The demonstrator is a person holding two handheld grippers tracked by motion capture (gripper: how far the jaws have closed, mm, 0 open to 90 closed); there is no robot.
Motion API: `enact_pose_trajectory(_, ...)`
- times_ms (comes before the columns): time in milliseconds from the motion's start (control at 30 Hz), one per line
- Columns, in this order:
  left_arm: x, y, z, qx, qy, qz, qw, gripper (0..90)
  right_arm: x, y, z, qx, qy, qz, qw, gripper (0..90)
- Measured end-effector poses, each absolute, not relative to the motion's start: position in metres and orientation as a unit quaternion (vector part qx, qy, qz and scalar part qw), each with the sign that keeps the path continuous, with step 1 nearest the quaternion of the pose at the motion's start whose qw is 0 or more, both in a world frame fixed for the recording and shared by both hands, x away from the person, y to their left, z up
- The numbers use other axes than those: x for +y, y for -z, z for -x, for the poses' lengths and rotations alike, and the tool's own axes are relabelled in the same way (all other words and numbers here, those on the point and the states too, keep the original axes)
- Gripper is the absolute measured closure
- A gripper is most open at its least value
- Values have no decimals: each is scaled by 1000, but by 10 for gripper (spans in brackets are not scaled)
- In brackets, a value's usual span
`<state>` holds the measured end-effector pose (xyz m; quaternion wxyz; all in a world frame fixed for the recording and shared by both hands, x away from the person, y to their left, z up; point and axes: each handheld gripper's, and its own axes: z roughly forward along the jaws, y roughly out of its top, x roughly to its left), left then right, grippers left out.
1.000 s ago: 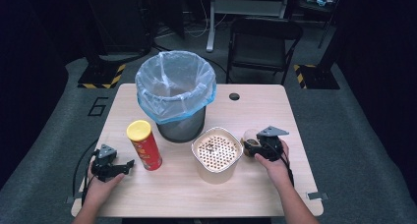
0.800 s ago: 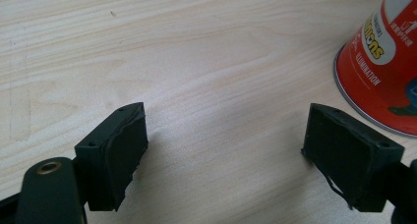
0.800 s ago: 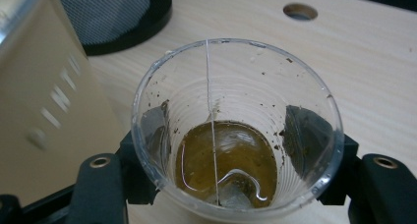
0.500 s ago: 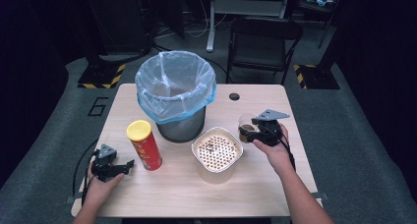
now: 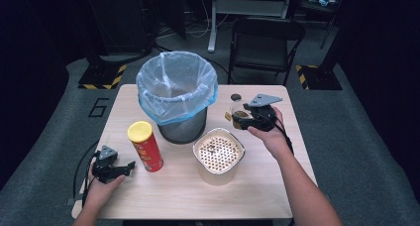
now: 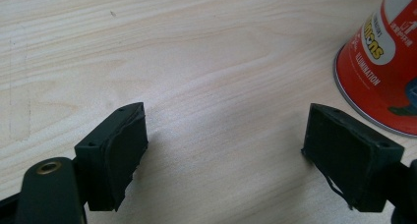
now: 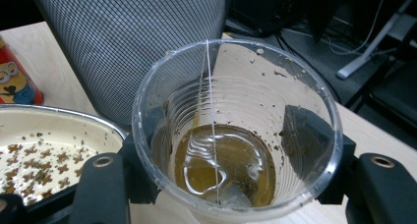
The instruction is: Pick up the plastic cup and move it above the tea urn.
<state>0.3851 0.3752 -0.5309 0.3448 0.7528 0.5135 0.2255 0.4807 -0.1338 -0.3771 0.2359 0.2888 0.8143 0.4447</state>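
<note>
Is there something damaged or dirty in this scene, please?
Yes. The clear plastic cup between the right gripper's jaws has a long vertical crack down its wall, brown specks on the inside and brown liquid at the bottom. Nothing looks spilled on the table.

Both tongs, left tongs (image 5: 130, 165) and right tongs (image 5: 236, 117), are black with grey three-cornered top plates and black trailing cables.

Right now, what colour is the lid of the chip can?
Yellow; the chip can lid shows best in the high view.

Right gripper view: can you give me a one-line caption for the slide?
Right gripper clamps a clear plastic cup holding brown dregs, beside the mesh bin and strainer bowl.
</note>
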Motion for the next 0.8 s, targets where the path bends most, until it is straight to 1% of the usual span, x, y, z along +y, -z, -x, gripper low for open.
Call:
enact_pose_trajectory(367,375,531,-385,515,-224,-751,347,165,-124,382,-482,829,-430,-255,252,357)
enact_pose_trajectory(433,375,531,-385,515,-224,-752,346,165,-122,383,-481,829,-427,-249,261,358)
enact_pose_trajectory(467,375,531,-385,514,-224,-752,346,165,-120,383,-479,831,-425,-233,275,358)
enact_pose_trajectory(500,375,531,-385,514,-224,-752,346,165,-120,383,-479,831,-425,-233,275,358)
enact_pose_trajectory(533,375,531,-385,515,-224,-752,346,165,-118,383,-477,832,-420,-217,290,359)
enact_pose_trajectory(567,375,531,-385,514,-225,-752,346,165,-118,383,-477,832,-420,-217,290,359)
enact_pose_trajectory(600,375,531,-385,514,-224,-752,346,165,-115,384,-475,836,-411,-194,307,358)
enact_pose_trajectory(633,375,531,-385,514,-224,-752,346,165,-115,384,-475,836,-411,-194,307,358)
enact_pose_trajectory(667,375,531,-385,514,-224,-752,346,165,-112,385,-472,838,-405,-180,318,358)
enact_pose_trajectory(800,375,531,-385,514,-225,-752,346,165,-107,387,-468,840,-397,-155,335,358)
